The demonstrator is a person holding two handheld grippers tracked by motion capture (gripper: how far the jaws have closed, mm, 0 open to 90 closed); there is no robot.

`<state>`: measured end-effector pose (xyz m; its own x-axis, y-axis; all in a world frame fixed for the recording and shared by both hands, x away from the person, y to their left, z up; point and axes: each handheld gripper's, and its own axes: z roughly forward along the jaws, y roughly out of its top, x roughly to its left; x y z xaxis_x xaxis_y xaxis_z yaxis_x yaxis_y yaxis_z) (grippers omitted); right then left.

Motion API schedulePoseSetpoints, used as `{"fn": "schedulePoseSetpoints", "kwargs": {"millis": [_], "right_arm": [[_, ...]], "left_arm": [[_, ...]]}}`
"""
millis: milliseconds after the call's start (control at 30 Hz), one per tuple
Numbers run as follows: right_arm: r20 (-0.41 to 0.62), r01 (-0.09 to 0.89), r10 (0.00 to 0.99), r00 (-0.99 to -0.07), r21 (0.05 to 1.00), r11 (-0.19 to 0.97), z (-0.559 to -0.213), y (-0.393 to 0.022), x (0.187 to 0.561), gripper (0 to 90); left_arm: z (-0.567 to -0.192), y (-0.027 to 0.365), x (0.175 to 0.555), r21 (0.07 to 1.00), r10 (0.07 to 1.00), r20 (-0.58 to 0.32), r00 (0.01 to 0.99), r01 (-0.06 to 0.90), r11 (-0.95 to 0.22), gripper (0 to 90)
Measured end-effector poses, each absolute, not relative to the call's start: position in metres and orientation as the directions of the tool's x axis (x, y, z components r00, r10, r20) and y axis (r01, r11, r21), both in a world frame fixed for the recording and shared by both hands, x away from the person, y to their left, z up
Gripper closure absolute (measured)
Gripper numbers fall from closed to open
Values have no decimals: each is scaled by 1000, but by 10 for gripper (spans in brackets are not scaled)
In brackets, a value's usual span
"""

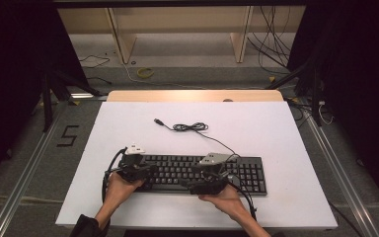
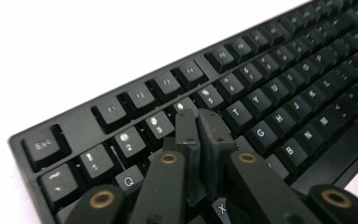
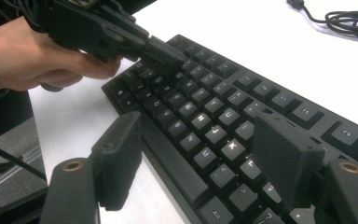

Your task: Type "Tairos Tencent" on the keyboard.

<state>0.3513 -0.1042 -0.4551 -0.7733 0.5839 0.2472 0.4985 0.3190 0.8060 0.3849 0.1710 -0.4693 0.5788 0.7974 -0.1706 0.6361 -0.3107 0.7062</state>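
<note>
Your black keyboard [image 1: 197, 174] lay flat near the front edge of the white table [image 1: 276, 128], its cable [image 1: 190, 127] coiled loosely behind it. Your left gripper [image 2: 200, 116] had its jaws pressed together with nothing between them, tips down over the upper letter rows near the left end. Your right gripper [image 3: 200, 158] stood wide apart and empty, just above the keys.
</note>
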Motion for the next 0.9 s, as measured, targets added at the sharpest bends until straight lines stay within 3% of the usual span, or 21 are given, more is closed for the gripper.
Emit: {"fn": "schedulePoseSetpoints", "kwargs": {"millis": [367, 700, 900], "right_arm": [[245, 494, 582, -776, 810, 318, -454, -101, 353, 343], [243, 490, 576, -781, 810, 322, -453, -95, 356, 360], [242, 487, 570, -785, 809, 328, -453, -93, 358, 424]], "left_arm": [[-461, 182, 380, 734, 792, -223, 569, 632, -248, 761], [-457, 189, 373, 744, 775, -281, 566, 639, -197, 553], [-455, 190, 367, 753, 771, -297, 564, 634, -174, 458]]}}
